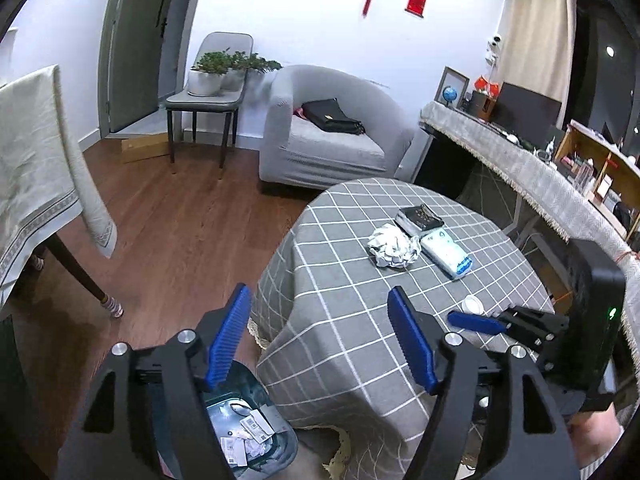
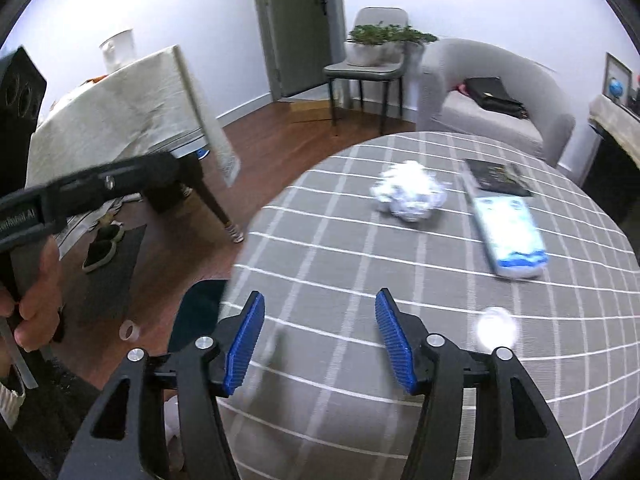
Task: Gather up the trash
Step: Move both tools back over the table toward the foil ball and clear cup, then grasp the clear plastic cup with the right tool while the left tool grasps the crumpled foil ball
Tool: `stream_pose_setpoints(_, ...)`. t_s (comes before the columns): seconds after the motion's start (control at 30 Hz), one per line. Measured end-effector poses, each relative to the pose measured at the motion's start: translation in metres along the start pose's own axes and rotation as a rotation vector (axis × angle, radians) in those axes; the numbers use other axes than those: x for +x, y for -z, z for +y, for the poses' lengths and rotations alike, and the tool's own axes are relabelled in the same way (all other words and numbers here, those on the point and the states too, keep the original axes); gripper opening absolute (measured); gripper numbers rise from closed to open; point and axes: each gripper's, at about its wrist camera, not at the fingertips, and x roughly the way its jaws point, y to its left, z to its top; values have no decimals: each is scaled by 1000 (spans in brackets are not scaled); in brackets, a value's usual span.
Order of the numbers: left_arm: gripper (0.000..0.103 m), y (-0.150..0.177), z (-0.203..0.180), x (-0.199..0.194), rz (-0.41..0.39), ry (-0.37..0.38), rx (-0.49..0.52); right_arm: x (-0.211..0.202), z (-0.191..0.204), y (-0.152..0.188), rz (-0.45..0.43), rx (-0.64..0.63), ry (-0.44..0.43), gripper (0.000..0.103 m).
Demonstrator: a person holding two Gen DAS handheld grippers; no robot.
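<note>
A crumpled white paper ball (image 1: 392, 246) (image 2: 408, 192) lies on the round table with the grey checked cloth (image 1: 340, 320) (image 2: 340, 248). A small white cap (image 1: 472, 304) (image 2: 496, 328) sits nearer the table's front edge. My left gripper (image 1: 318, 300) is open and holds nothing; it hangs over the table's left edge, above a dark teal bin (image 1: 248, 420) (image 2: 200, 312) with paper scraps inside. My right gripper (image 2: 320, 300) is open and holds nothing, over the cloth, left of the cap. One blue finger (image 1: 476, 322) of it shows beside the cap.
A tissue pack (image 1: 446, 254) (image 2: 512, 236) and a black book (image 1: 418, 218) (image 2: 496, 176) lie by the paper ball. A cloth-covered table (image 1: 36, 168) stands left, a grey armchair (image 1: 328, 132) behind, a long desk (image 1: 540, 176) right. A person's hand (image 2: 36, 304) holds the left tool.
</note>
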Motion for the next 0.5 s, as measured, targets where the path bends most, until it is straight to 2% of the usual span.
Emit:
stream_pose_setpoints(0.07,75,-1,-7,13,16,-5,16,-4,-12,0,-12,12,16,65)
stream_pose_setpoints(0.3,77,-1,-28,48,54,7,49,-14,-48,3,-24,46,52,66)
stream_pose_setpoints(0.5,77,-1,-44,72,82,8,89,-12,-72,5,1,58,73,66)
